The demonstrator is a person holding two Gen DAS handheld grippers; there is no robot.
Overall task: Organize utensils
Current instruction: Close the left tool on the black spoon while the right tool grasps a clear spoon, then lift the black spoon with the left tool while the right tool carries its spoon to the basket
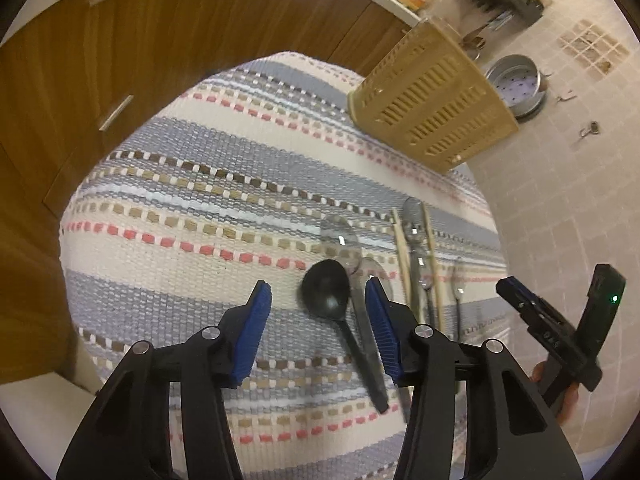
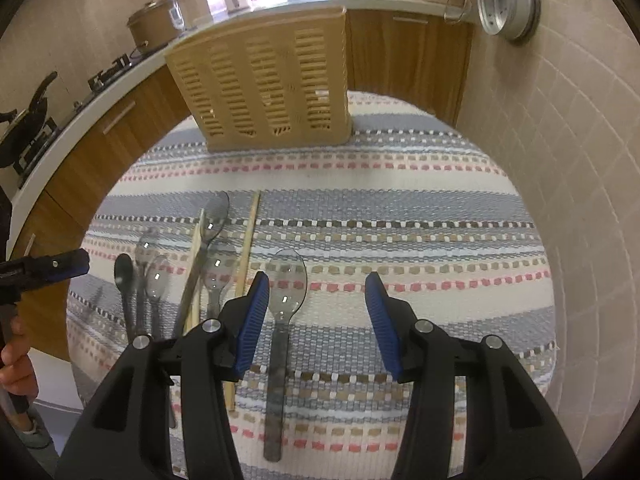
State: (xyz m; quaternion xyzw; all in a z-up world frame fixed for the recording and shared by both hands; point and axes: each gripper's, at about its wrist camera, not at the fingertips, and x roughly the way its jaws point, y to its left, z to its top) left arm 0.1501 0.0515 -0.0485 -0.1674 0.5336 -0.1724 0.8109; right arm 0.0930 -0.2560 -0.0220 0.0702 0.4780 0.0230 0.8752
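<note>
Several utensils lie on a striped cloth (image 1: 200, 208). In the left wrist view a black spoon (image 1: 326, 292) lies between the blue pads of my left gripper (image 1: 318, 300), which is open and touches nothing. Clear plastic spoons (image 1: 340, 236) and wooden chopsticks (image 1: 430, 248) lie beyond it to the right. In the right wrist view my right gripper (image 2: 316, 300) stands open above the cloth, with a clear spoon (image 2: 286, 280) lying just inside its left pad. More clear spoons (image 2: 218, 272), chopsticks (image 2: 248, 240) and the black spoon (image 2: 124, 276) lie to the left. A tan slotted utensil holder (image 2: 264, 80) stands at the cloth's far edge.
Wooden cabinets (image 1: 100, 80) with a white counter run behind the cloth. A tiled wall (image 2: 560, 160) rises on the right, with a metal steamer pan (image 2: 504, 0) hanging on it. A pot (image 2: 154, 24) and stove stand on the counter at left. A hand (image 2: 16, 364) holds the left gripper.
</note>
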